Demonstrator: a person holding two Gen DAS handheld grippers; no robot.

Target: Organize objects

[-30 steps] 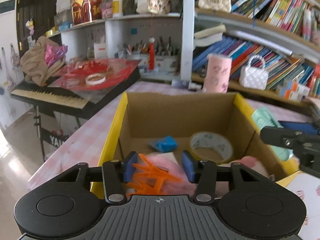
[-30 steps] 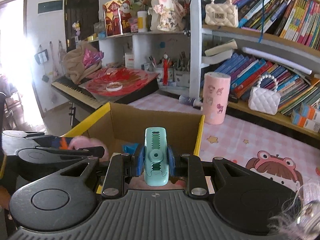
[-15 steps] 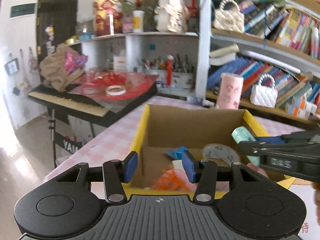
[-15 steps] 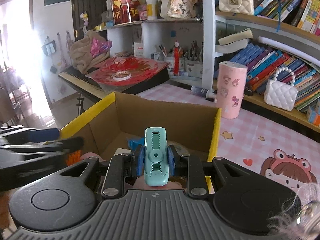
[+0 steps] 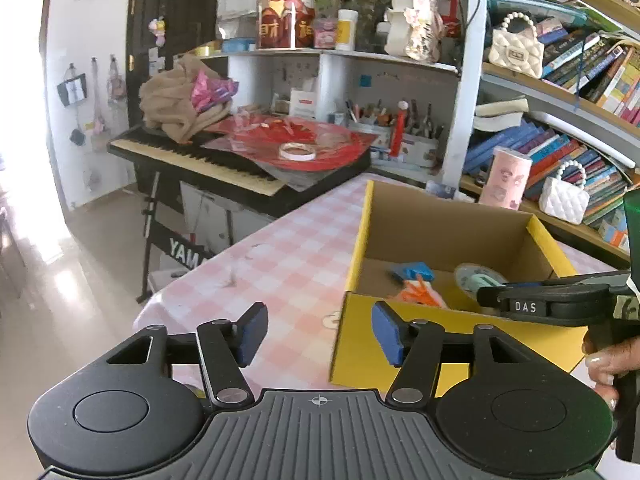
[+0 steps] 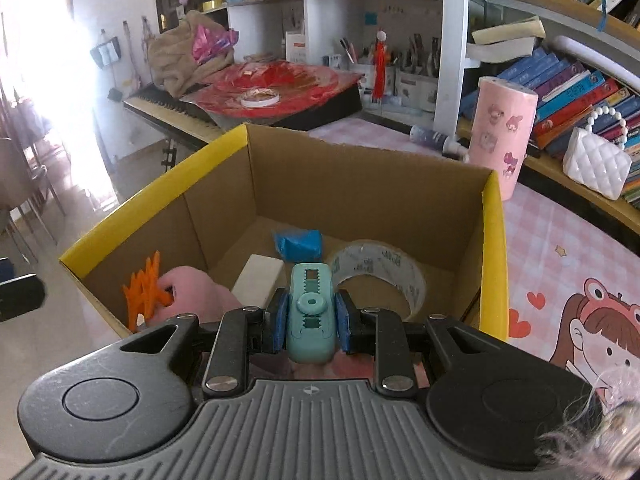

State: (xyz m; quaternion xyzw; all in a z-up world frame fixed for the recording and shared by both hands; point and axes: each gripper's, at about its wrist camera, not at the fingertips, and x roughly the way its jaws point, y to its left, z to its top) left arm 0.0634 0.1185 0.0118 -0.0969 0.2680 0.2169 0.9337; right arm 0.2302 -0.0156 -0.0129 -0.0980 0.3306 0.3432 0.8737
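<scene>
- Surface: a table under a pink-and-white checked cloth (image 5: pixel 296 256); a cartoon girl is printed on it at the right of the right wrist view.
- Room: a keyboard piano (image 5: pixel 192 156) on a stand beside the table's far left edge, white shelving with pen pots behind, and a bookshelf (image 6: pixel 568 76) with a white quilted handbag (image 6: pixel 596 160) at the right.
- A pink cylinder (image 6: pixel 502 136) stands upright on the cloth, just beyond the box's far right corner.
- Cardboard box (image 6: pixel 494 240), yellow outside, sits open-topped on the cloth. It holds a tape roll (image 6: pixel 376 276), a blue item (image 6: pixel 298 244), a white block (image 6: pixel 258 280), an orange claw clip (image 6: pixel 146 292) and a pink soft item (image 6: pixel 192 292).
- Teal clip (image 6: pixel 310 312): above the box's near side, long axis pointing away from the camera along the fingers.
- Right gripper (image 6: pixel 310 320): pads clamped on the teal clip's sides, angled down into the box. A hand (image 5: pixel 608 360) grasps its handle in the left wrist view.
- Left gripper (image 5: pixel 316 334): jaws opening with nothing between them, angled down over the cloth beside the box's near left corner.
</scene>
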